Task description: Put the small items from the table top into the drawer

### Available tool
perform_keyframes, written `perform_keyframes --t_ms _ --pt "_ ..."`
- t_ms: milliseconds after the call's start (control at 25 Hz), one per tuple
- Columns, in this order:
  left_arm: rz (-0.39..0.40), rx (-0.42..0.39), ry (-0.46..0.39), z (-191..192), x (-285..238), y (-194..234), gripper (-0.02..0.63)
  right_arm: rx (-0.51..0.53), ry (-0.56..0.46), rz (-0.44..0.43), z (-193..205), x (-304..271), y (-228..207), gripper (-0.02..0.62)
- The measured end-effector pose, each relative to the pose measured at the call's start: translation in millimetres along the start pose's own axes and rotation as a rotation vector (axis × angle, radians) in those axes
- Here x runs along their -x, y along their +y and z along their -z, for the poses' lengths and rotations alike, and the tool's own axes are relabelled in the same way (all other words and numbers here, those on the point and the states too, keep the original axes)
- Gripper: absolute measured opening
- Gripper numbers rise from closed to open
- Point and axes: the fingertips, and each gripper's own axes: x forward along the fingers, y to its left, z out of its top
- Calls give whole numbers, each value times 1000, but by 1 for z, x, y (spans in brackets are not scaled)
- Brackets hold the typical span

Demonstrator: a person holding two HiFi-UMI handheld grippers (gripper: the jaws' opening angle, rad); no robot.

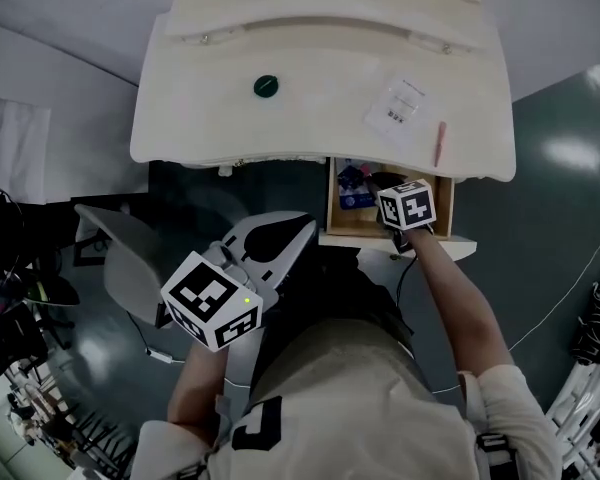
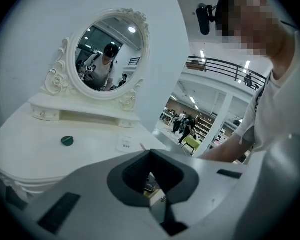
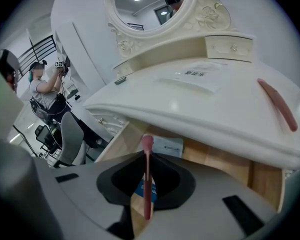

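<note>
**Pink stick held over the open drawer**

The right gripper [image 3: 146, 158] has its jaws closed on a thin pink stick [image 3: 148, 189]. We see the stick lying along the line where the two jaws meet, and its rounded end comes out past the fingertips. It is above the open wooden drawer [image 1: 332, 204] under the right front edge of the dressing table [image 1: 280, 133]. In the drawer lies a blue packet [image 1: 355, 184]; its print is too small for us to read. The left gripper [image 2: 151, 153] is closed with nothing between its jaws and is held back from the front edge. On the table top remain a green round cap [image 1: 266, 86] near the middle, a white packet [image 1: 398, 108] with unreadable print toward the right edge, and a second pink stick [image 1: 441, 143] just beside it, near the right front corner.
</note>
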Motion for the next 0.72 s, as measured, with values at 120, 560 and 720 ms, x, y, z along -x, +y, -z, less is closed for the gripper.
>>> perform_keyframes --t_ms 120,560,720 --pt "-5 5 4 3 0 0 55 -7 13 -3 4 -6 -1 60" --pt "-32 23 3 13 4 4 55 -41 61 -9 14 -22 -14 61" --pt "-50 25 -2 12 7 7 55 -34 78 9 15 -27 -20 61"
